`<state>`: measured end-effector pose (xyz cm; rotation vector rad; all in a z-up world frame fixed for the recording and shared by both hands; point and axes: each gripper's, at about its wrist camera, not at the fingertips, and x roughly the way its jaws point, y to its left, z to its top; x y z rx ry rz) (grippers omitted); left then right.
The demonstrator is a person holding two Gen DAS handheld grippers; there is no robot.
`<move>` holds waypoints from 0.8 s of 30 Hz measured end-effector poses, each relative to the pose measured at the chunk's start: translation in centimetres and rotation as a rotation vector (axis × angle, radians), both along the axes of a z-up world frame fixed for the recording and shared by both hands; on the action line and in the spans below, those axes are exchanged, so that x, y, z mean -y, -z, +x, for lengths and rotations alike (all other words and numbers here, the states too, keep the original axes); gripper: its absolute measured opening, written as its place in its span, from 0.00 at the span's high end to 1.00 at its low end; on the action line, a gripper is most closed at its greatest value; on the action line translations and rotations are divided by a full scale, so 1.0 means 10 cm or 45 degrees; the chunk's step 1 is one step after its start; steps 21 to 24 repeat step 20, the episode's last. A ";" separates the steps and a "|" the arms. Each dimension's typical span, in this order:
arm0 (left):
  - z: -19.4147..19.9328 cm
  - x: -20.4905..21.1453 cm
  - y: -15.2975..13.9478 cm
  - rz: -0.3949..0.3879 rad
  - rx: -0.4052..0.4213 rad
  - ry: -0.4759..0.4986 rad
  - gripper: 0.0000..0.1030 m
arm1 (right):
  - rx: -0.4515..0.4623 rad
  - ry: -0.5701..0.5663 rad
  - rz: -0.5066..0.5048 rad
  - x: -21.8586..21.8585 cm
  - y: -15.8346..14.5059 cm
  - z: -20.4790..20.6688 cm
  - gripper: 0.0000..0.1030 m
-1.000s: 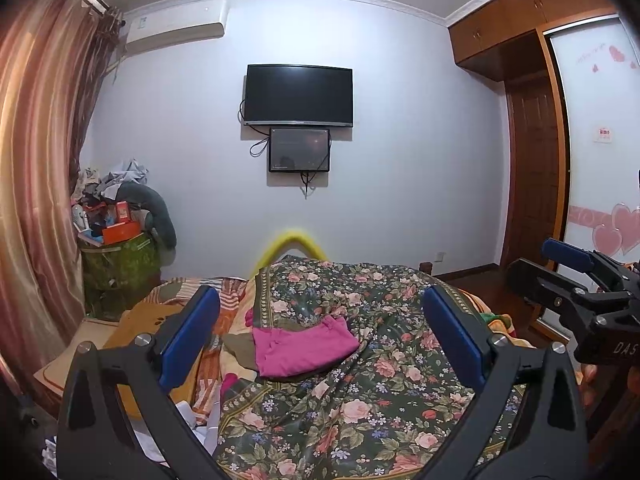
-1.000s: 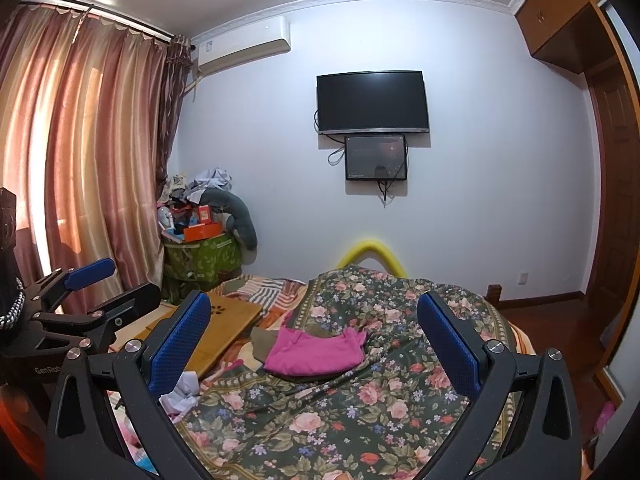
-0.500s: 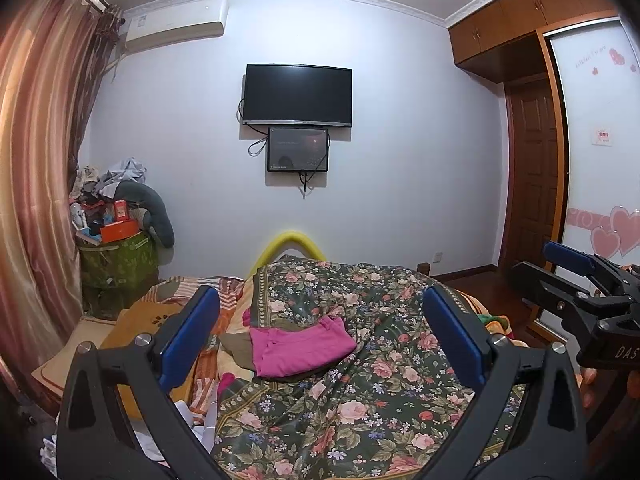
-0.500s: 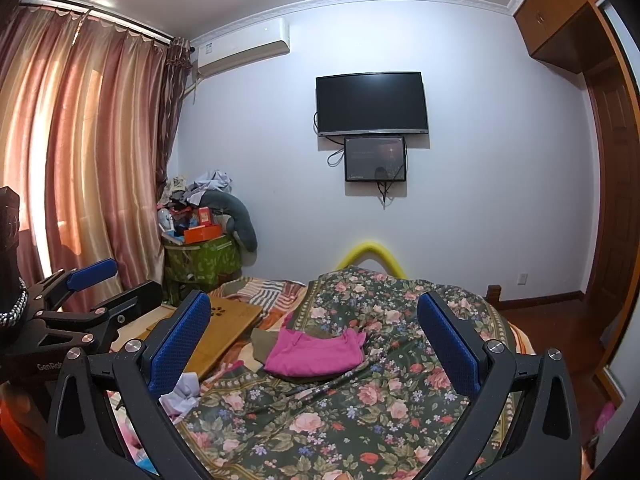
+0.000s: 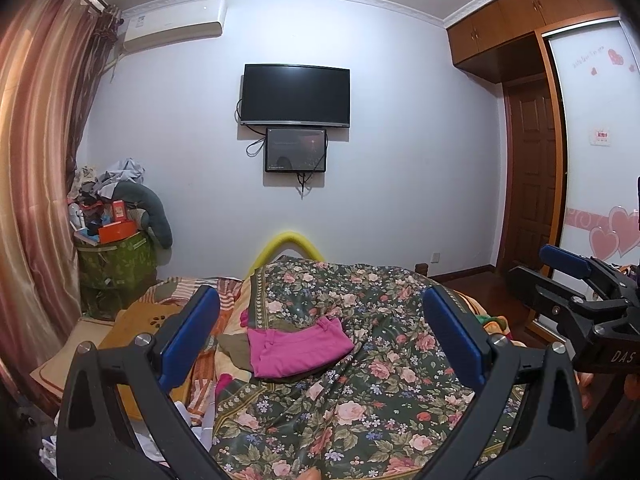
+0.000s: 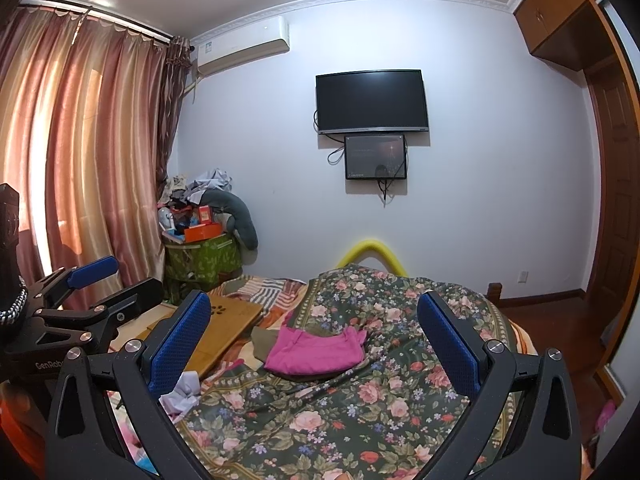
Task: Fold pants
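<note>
Pink pants (image 5: pixel 298 346) lie folded into a compact rectangle on the floral bedspread (image 5: pixel 360 400), in the middle of the bed; they also show in the right wrist view (image 6: pixel 316 350). My left gripper (image 5: pixel 320 336) is open and empty, held above the near part of the bed, well short of the pants. My right gripper (image 6: pixel 314 338) is open and empty too, at a similar distance. Each gripper shows at the edge of the other's view: the right one (image 5: pixel 576 280), the left one (image 6: pixel 88 284).
An olive garment (image 6: pixel 264 338) lies under the pants' left side. A wooden lap table (image 6: pixel 224 326) and crumpled white cloth (image 6: pixel 182 394) sit left of the bed. A cluttered green bin (image 6: pixel 202 256), curtains (image 6: pixel 80 152) and wall TV (image 6: pixel 370 100) stand beyond. A wardrobe (image 5: pixel 592 152) stands right.
Both grippers stay open and nearly still. The views have shifted only slightly; the pants lie unmoved on the bedspread.
</note>
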<state>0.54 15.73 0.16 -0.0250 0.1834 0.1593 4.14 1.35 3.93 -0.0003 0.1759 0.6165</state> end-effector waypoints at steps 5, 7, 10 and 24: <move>0.03 0.01 0.00 -0.013 -0.017 0.013 0.00 | -0.002 -0.001 -0.002 -0.01 0.01 -0.01 0.00; 0.04 0.01 0.00 -0.011 -0.021 0.018 0.00 | -0.003 -0.001 -0.002 -0.01 0.01 -0.01 0.00; 0.04 0.02 0.01 -0.015 -0.027 0.021 0.00 | -0.008 0.000 -0.001 -0.01 0.02 -0.02 0.00; 0.08 0.02 0.06 -0.028 -0.052 0.035 0.00 | -0.028 0.010 0.004 0.01 0.05 0.03 0.00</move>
